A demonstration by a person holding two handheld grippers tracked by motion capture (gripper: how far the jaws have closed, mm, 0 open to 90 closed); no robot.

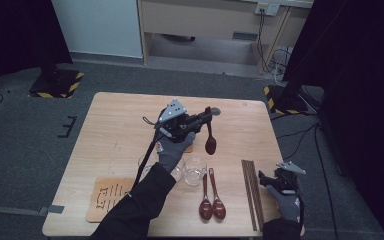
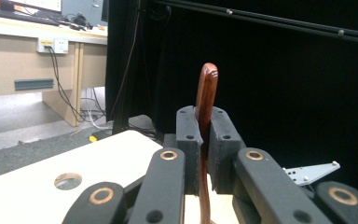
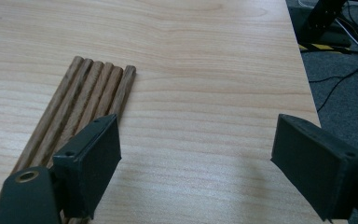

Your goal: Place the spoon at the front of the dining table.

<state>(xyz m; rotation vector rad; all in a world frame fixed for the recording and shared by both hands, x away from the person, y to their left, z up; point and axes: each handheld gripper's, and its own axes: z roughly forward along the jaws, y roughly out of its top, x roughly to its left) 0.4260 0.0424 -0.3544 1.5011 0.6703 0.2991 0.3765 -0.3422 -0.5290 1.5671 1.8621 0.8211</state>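
My left gripper (image 1: 206,117) is raised above the middle of the wooden table (image 1: 125,125), shut on the handle of a dark red wooden spoon (image 1: 210,142) whose bowl hangs downward. In the left gripper view the spoon handle (image 2: 207,93) sticks up between the closed pads of the left gripper (image 2: 204,128). My right gripper (image 1: 266,179) is low at the table's front right, open, just right of a row of brown wooden chopsticks (image 1: 252,192). In the right gripper view the chopsticks (image 3: 88,93) run under the left pad of the right gripper (image 3: 196,158), with bare table between the jaws.
Two more red spoons (image 1: 211,204) lie side by side near the front edge. Two clear glasses (image 1: 195,171) stand behind them, under my left forearm. A tan mat with dark marks (image 1: 107,196) lies front left. The table's right edge (image 3: 303,84) runs close to the right gripper.
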